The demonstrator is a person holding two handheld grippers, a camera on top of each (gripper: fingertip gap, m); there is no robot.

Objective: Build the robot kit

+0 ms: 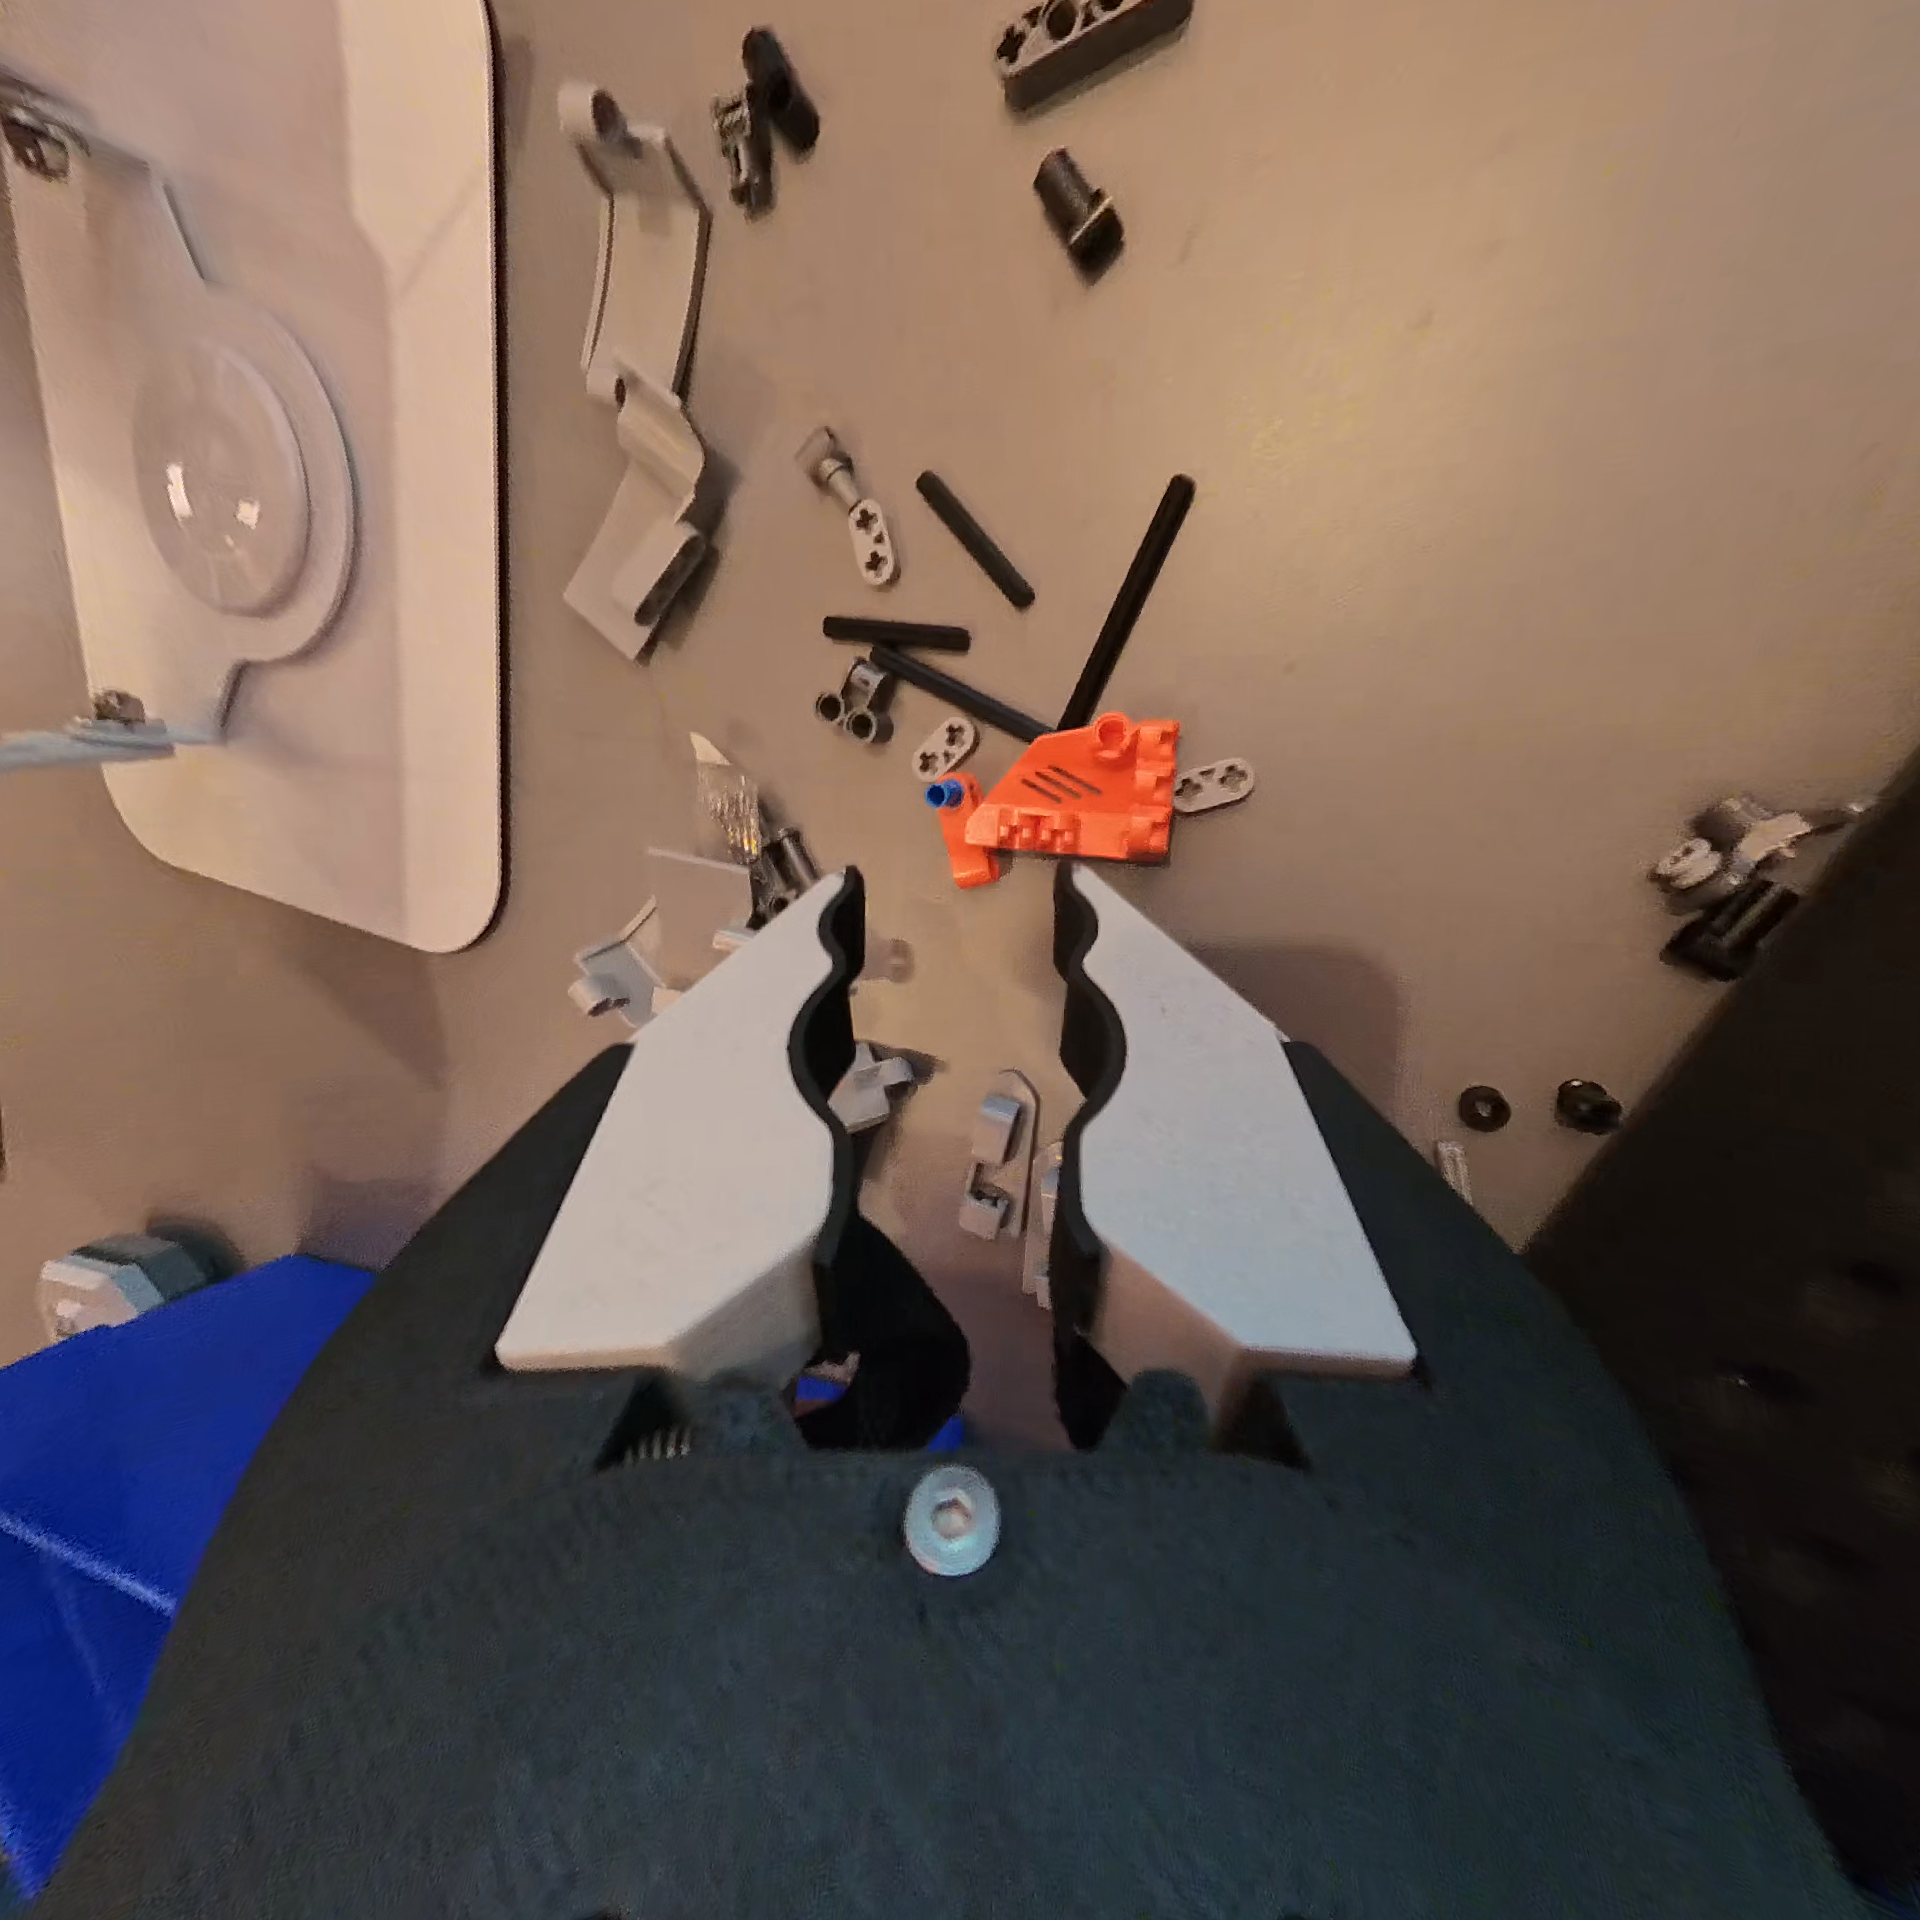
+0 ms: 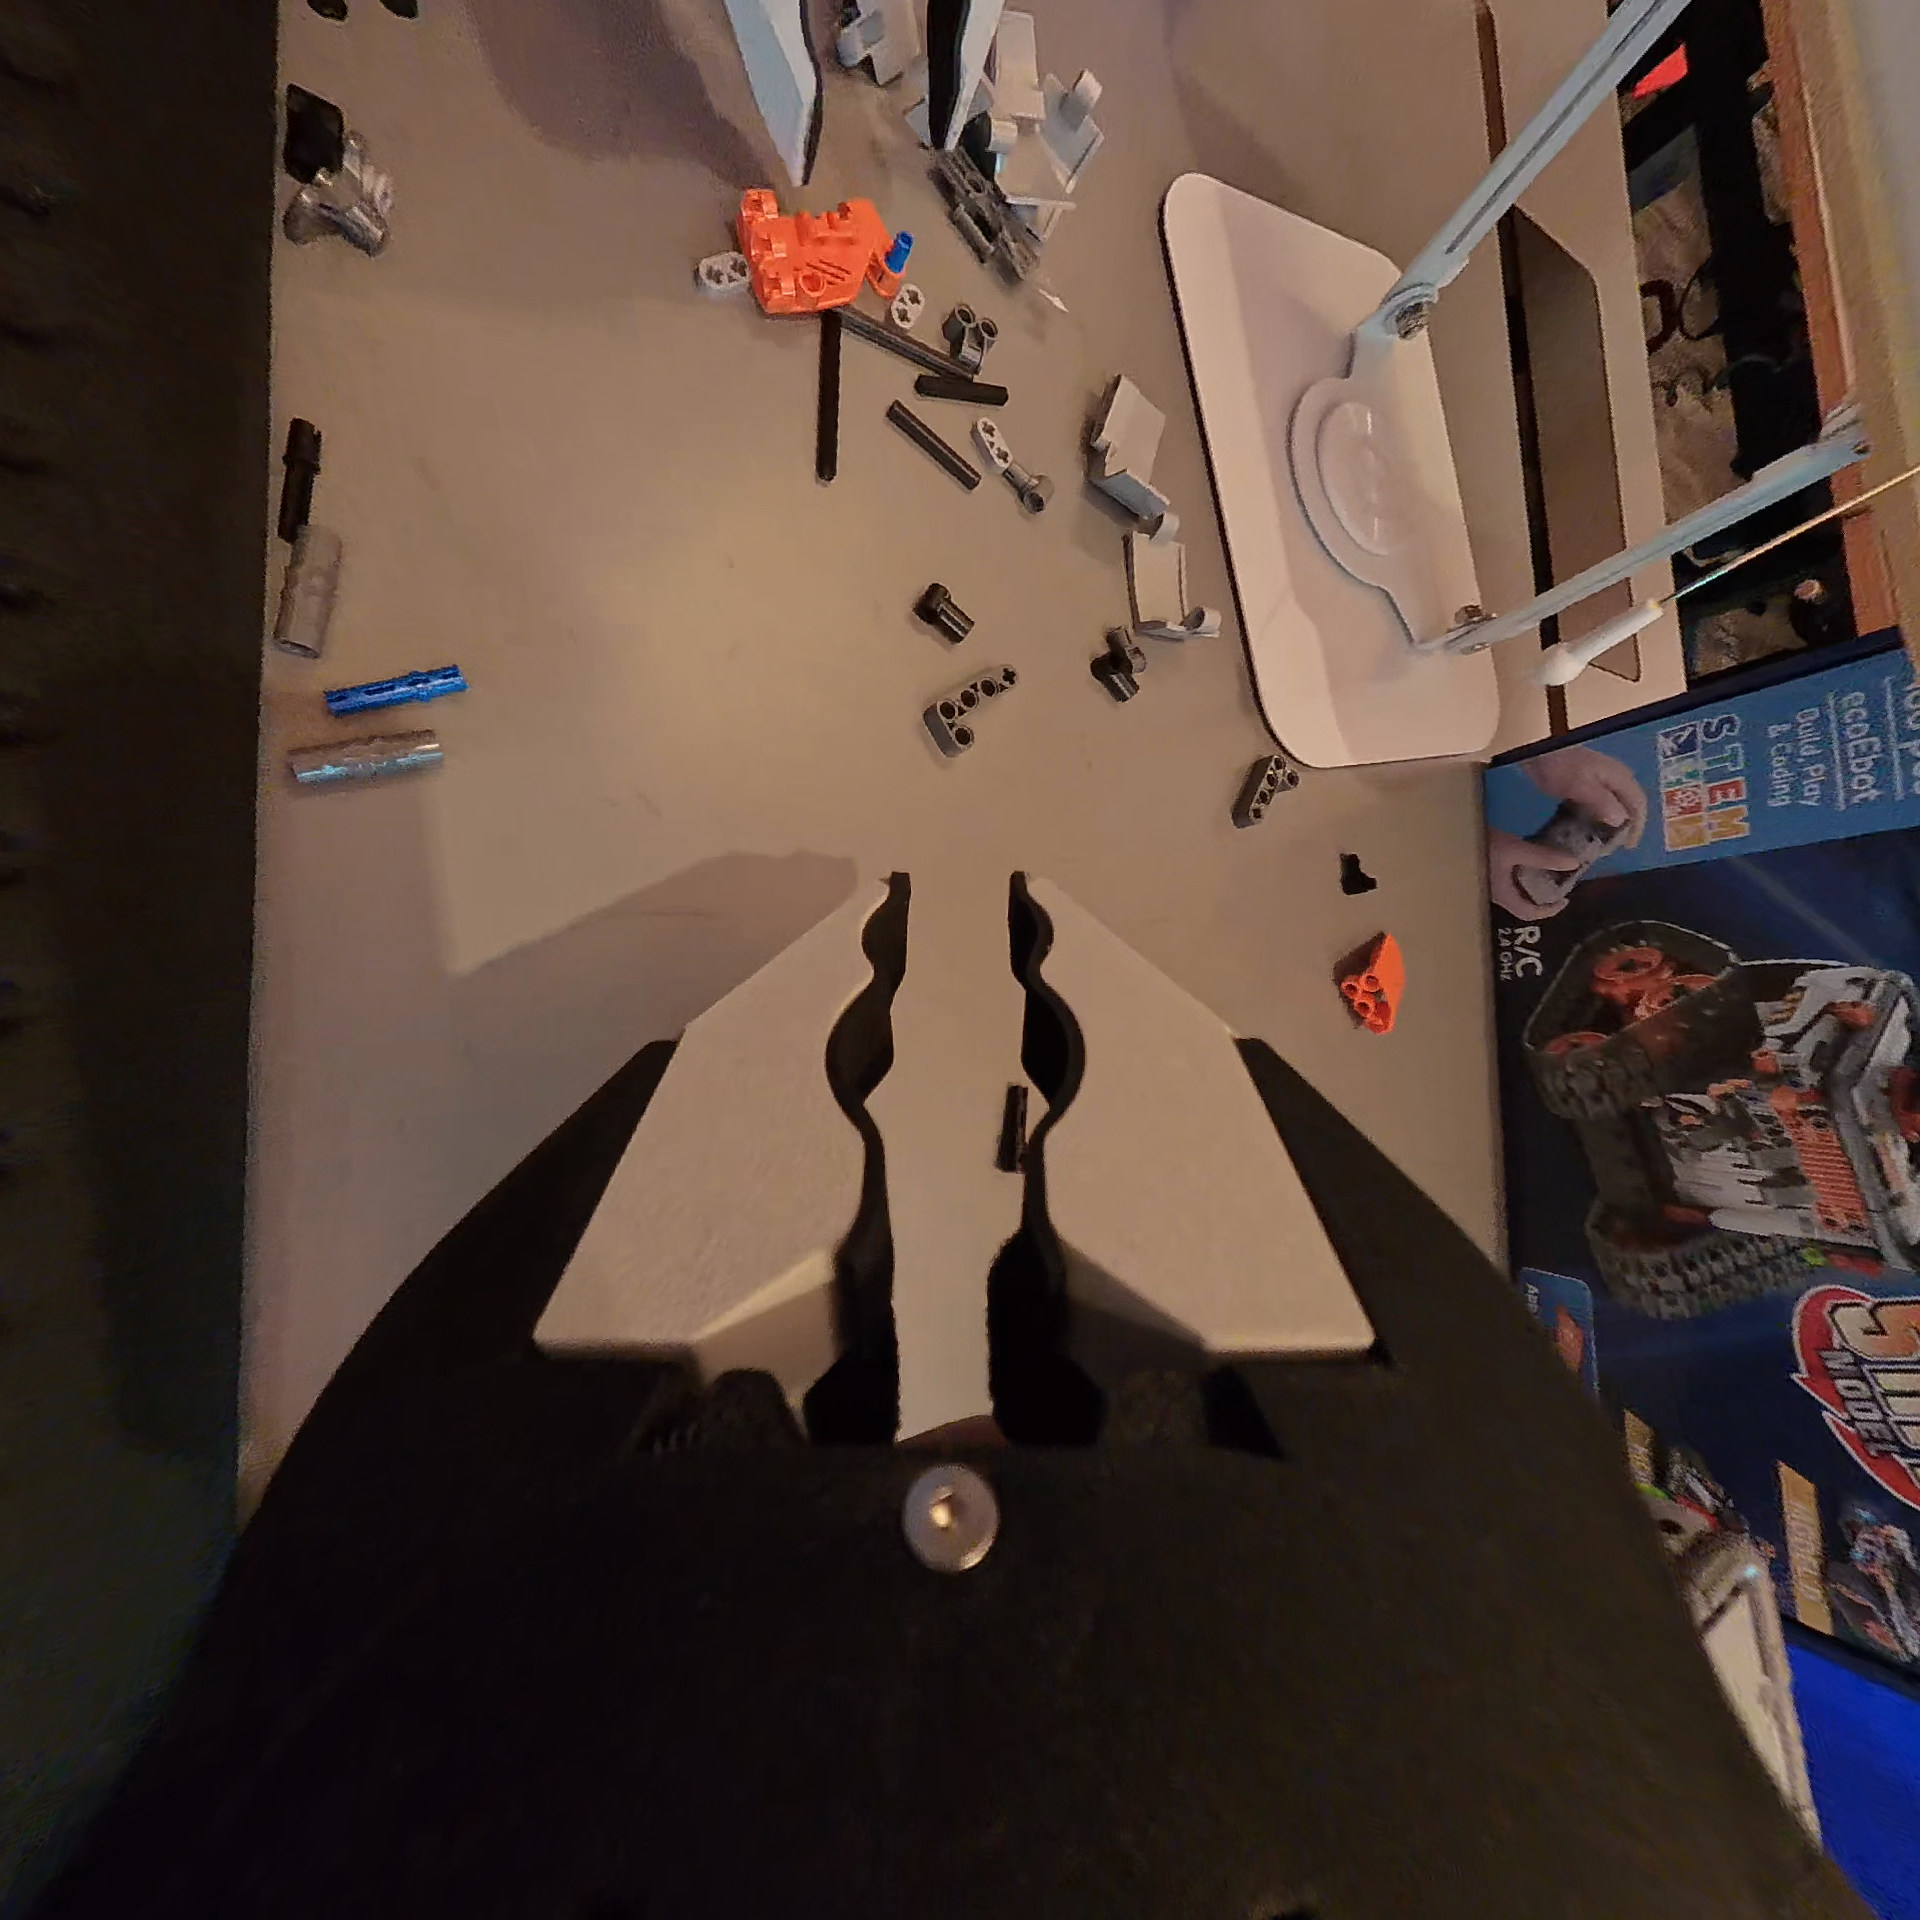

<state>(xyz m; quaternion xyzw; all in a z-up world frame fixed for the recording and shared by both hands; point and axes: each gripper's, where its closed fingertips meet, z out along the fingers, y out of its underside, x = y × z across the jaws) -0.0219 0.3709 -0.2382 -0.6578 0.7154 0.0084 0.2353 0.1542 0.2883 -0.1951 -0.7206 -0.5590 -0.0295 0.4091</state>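
My left gripper (image 1: 956,883) is open and empty, hovering just short of an orange building-block panel (image 1: 1075,805) with a small blue pin (image 1: 942,796) at its left end. Black axle rods (image 1: 1122,603) and small grey connectors (image 1: 873,535) lie beyond it. The same orange panel (image 2: 805,255) shows far off in the right wrist view, with the left gripper's fingers (image 2: 779,94) over it. My right gripper (image 2: 958,883) is open and empty above bare table; a small black pin (image 2: 1013,1127) lies on the table between its fingers. A small orange wedge piece (image 2: 1371,982) lies to its right.
A white lamp base (image 1: 312,468) (image 2: 1340,499) stands beside the parts. A blue toy box (image 2: 1714,1091) lies at the right. A blue pin (image 2: 395,688) and silver tube (image 2: 364,758) lie at left by the dark table edge. A blue bin (image 1: 125,1475) sits near left. About 20 centimetres separates my left fingertips from my right.
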